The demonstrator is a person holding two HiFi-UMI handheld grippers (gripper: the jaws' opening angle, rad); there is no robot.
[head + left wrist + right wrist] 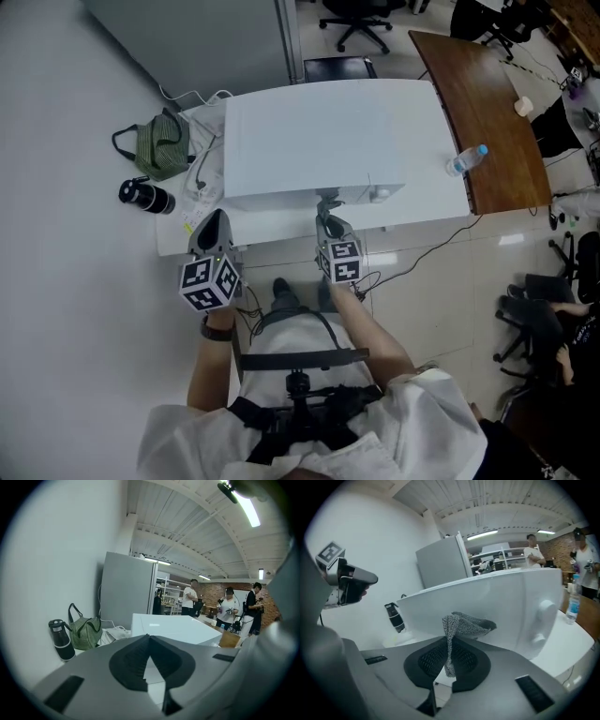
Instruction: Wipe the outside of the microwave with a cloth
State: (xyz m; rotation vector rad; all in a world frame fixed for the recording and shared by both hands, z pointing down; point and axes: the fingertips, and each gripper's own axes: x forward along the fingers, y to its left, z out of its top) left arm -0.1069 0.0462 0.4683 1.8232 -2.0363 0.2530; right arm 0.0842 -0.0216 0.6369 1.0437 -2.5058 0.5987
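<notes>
1. The right gripper (449, 644) has its jaws pinched tight on a grey knitted cloth (464, 624). A fold of it stands up between the pads and flops forward toward the microwave (497, 597).
2. The cloth's free end lies at, or just short of, the microwave's white front face, to the left of the two knobs (543, 611). I cannot tell whether it actually touches. In the head view the cloth sits at about the middle of the front edge.
3. The left gripper (149, 637) is closed with nothing between its jaws. It is held off the microwave's front left corner, apart from it.
4. The step in hand looks like wiping the front face. To do it well, press the loose fold flat against the panel so the fabric bears on it rather than the jaw tips. Then sweep sideways in overlapping passes.
5. Only a small pad of cloth sticks out past the jaws. Light pressure and a slightly tilted gripper should keep the hard tips off the finish. It is safer to ease around the knobs than to drag across them, because the knit could snag.
6. The broad top and the sides need covering too.
   - A green bag (161, 145), a black flask (145, 196) and a white cable (192, 97) crowd the tabletop (183, 242) on the left.
   - A water bottle (466, 160) stands near the right side and could be knocked over.
   - The empty left gripper could steady the microwave if it slides.
</notes>
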